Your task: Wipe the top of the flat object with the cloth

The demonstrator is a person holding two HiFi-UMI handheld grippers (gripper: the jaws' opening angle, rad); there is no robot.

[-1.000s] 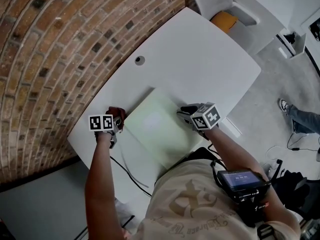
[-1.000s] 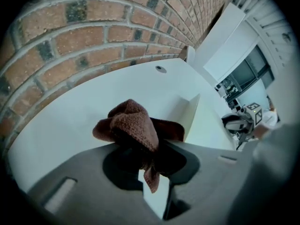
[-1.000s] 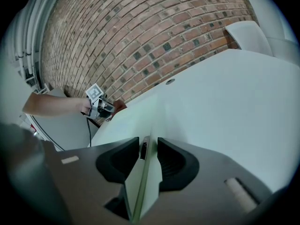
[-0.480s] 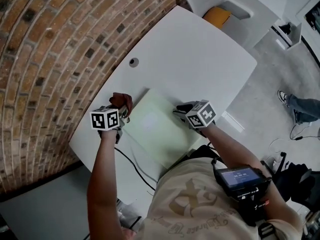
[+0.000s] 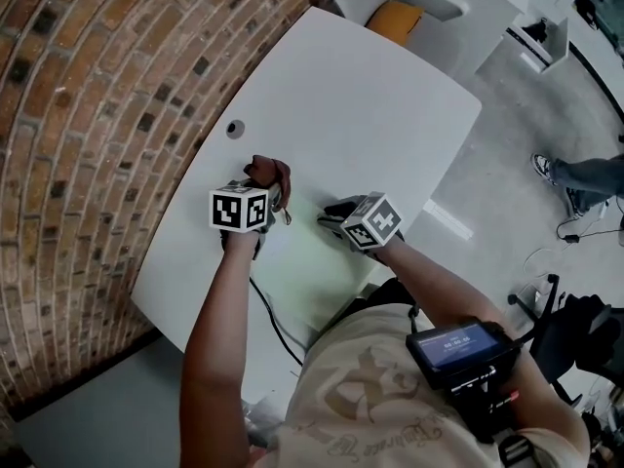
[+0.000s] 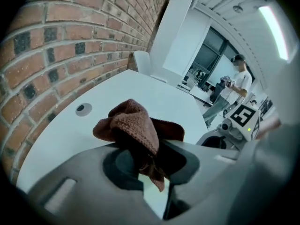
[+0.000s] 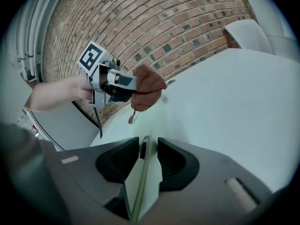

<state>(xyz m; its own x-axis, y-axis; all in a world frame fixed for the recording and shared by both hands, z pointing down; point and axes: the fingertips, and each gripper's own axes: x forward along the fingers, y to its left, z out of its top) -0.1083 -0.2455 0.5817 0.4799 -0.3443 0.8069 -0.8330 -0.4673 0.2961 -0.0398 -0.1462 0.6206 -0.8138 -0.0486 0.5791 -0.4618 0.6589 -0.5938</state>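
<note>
A crumpled brown cloth [image 6: 136, 125] is pinched in my left gripper [image 6: 150, 165], whose jaws are shut on it. In the head view that cloth [image 5: 268, 174] hangs over the far left corner of the flat pale green board [image 5: 302, 252], which lies on the white table [image 5: 390, 96]. My right gripper [image 5: 331, 213] sits at the board's right edge. In the right gripper view its jaws stand on either side of the thin board's rim [image 7: 145, 156] and close against it. The same view shows the cloth [image 7: 147, 90] and left gripper [image 7: 110, 81] beyond, just above the board.
A brick wall [image 5: 88, 96] runs along the table's left side. A round cable hole [image 5: 234, 128] lies just beyond the cloth. A black cable [image 5: 268, 315] trails off the near edge. A chair with a yellow seat [image 5: 395, 18] stands at the far end, and a person's leg [image 5: 575, 178] on the floor at right.
My left gripper has carried the cloth up and to the right, from beside the board's left edge to over its far left corner. The right gripper keeps its place at the board's right edge.
</note>
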